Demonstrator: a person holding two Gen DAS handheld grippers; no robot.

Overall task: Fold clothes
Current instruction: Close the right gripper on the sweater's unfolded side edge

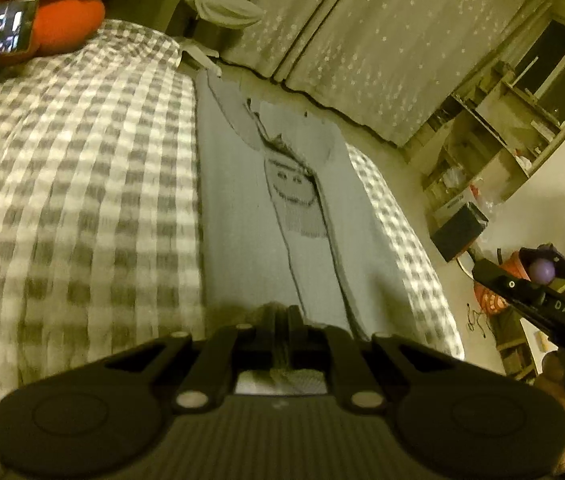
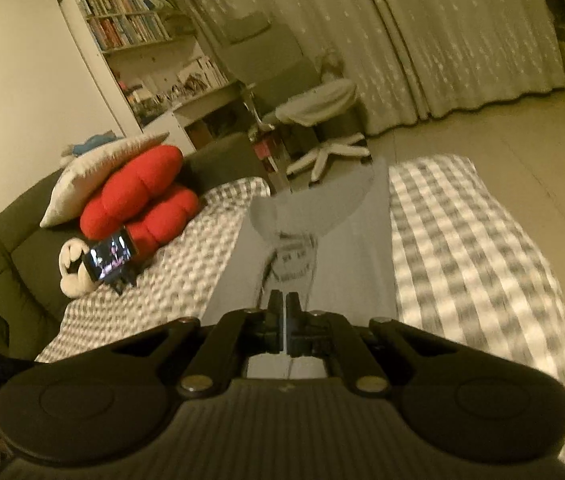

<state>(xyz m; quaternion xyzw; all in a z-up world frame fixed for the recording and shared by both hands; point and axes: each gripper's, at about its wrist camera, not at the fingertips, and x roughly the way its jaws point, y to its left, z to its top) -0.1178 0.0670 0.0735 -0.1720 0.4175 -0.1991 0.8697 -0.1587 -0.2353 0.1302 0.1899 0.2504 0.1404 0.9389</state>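
- left tongs pinched shut on the near hem of the pale grey shirt; fabric bunched between the jaws
- right tongs closed on the shirt's near edge
- shirt lies lengthwise on the checked bedcover, sides folded inward

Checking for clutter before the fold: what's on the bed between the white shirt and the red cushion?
Only bare checked bedspread between shirt and red cushion, clearest in the right wrist view.
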